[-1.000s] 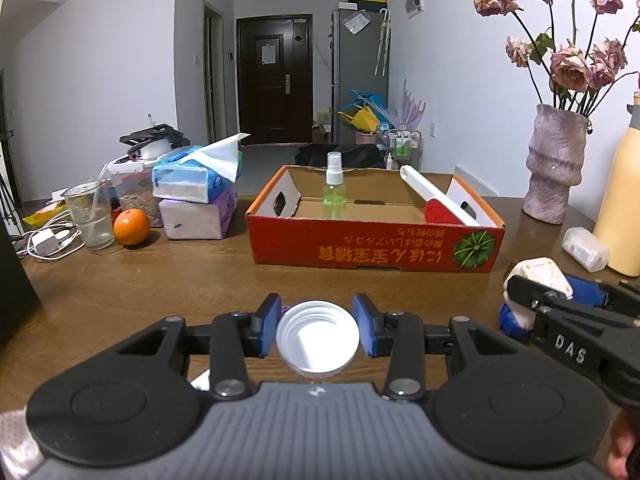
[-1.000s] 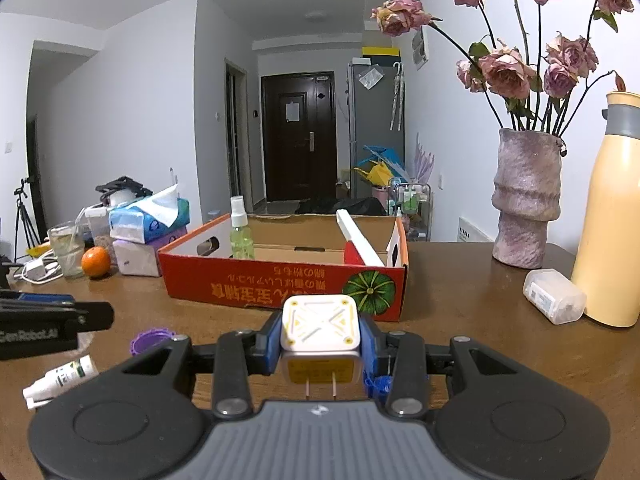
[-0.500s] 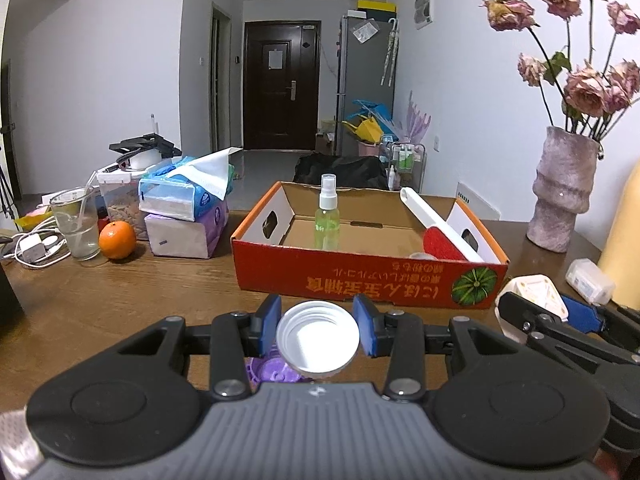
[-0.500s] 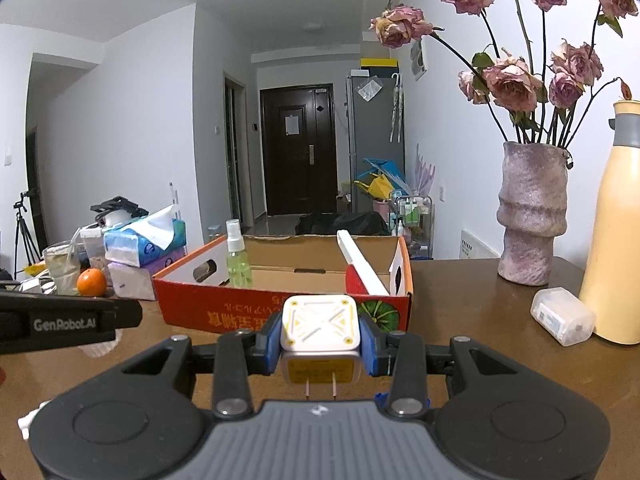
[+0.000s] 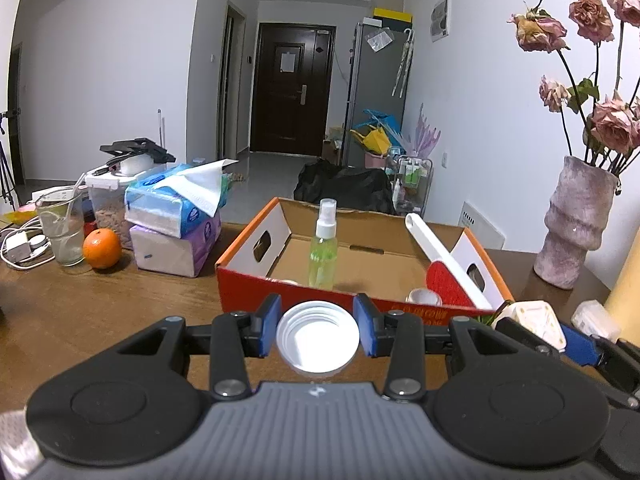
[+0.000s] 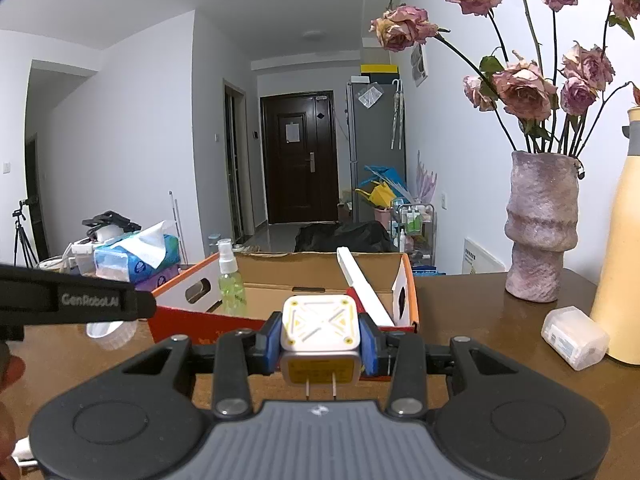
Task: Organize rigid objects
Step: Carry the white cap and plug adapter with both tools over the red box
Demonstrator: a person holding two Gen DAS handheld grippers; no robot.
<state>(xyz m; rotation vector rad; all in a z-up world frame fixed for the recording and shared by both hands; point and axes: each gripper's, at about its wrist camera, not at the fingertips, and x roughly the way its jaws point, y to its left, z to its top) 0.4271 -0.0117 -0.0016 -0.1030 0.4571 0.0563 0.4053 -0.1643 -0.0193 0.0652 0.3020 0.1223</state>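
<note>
left gripper (image 5: 317,325) fingers clasp a round white plastic lid (image 5: 317,337), right gripper (image 6: 321,340) fingers a square white plug adapter (image 6: 319,328), before an orange cardboard box (image 5: 256,286).

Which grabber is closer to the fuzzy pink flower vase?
The right gripper, holding the white plug. The vase stands ahead on its right. The left gripper, holding the white cap, is farther left, with the right one between it and the vase.

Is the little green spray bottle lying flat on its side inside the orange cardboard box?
No, the spray bottle stands upright on the floor of the cardboard box, its white nozzle pointing up.
</note>
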